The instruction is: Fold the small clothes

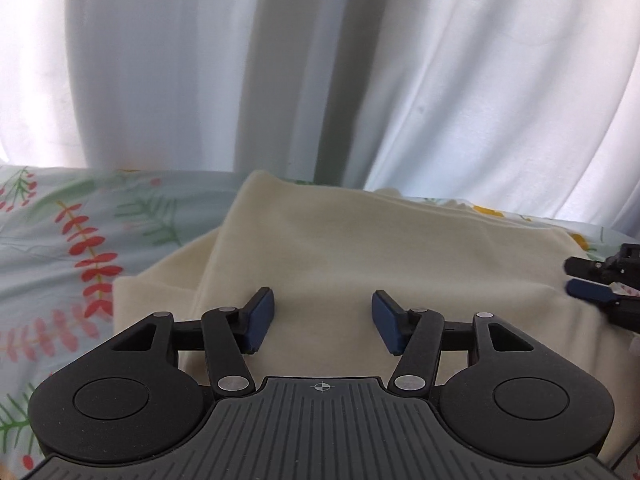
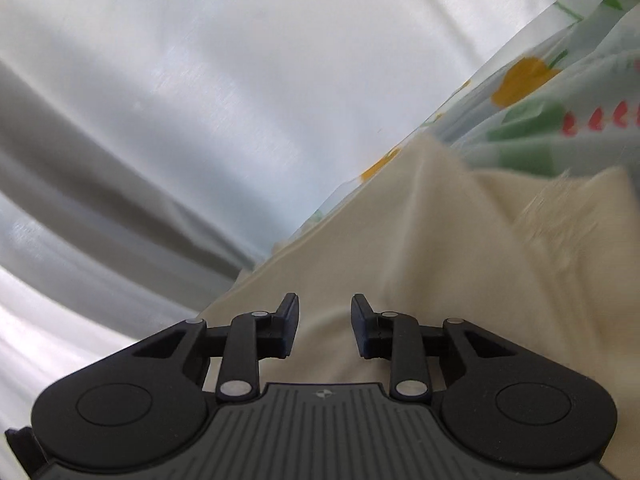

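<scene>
Jaws of both grippers stand apart, empty, over the folded cream garment [image 1: 360,248] on the floral sheet [image 1: 60,240].

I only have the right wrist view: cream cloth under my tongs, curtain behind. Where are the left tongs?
Observer: The left tongs are over the same cream cloth, open, with nothing between them.
Operator: Is the cloth already folded on that side?
Observer: Yes. On the left a top layer overlaps a lower layer that sticks out onto the flowered sheet.
Operator: Do you see my tongs from there?
Observer: The right tongs show at the right edge of the left wrist view, over the cloth's right side, their fingers one above the other and slightly apart. I cannot tell if they touch the cloth.
</scene>
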Motion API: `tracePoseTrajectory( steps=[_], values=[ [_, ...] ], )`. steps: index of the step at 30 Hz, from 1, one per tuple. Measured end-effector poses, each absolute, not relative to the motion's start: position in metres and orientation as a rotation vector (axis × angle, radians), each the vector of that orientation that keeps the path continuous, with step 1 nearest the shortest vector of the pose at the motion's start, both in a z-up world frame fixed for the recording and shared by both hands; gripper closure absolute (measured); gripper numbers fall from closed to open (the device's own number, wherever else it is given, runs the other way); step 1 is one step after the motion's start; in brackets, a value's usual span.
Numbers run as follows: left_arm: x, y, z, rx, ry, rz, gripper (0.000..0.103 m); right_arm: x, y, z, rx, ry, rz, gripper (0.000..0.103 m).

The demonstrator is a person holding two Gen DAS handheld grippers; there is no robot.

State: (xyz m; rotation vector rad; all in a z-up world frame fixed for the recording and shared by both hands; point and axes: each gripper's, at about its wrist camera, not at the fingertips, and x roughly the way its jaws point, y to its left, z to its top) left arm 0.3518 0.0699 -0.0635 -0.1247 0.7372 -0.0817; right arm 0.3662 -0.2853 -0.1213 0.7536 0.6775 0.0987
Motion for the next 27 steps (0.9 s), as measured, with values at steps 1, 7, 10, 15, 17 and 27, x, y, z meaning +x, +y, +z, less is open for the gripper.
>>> tracePoseTrajectory(
  steps=[1, 7, 10, 15, 17, 27],
  values=[
    [0.354, 0.075, -0.063, -0.132, 0.739, -0.076, 0.05, 0.369, -0.29, -0.12, 0.726, 0.667, 0.087, 0.079],
    [0.362, 0.07, -0.049, -0.218, 0.762, -0.162, 0.041, 0.364, -0.258, -0.104, 0.613, 0.708, 0.222, 0.063],
    [0.376, 0.055, -0.055, -0.151, 0.807, -0.141, 0.037, 0.371, -0.222, -0.108, 0.482, 0.74, 0.27, 0.063],
    [0.386, 0.058, -0.062, -0.124, 0.829, -0.088, 0.038, 0.379, -0.22, -0.111, 0.331, 0.685, 0.138, 0.065],
    [0.386, 0.063, -0.061, -0.136, 0.832, -0.093, 0.038, 0.379, -0.228, -0.111, 0.301, 0.667, 0.067, 0.066],
    [0.361, 0.091, -0.045, -0.167, 0.811, -0.038, 0.038, 0.3, -0.221, -0.086, 0.101, 0.622, 0.101, 0.055]
  ],
)
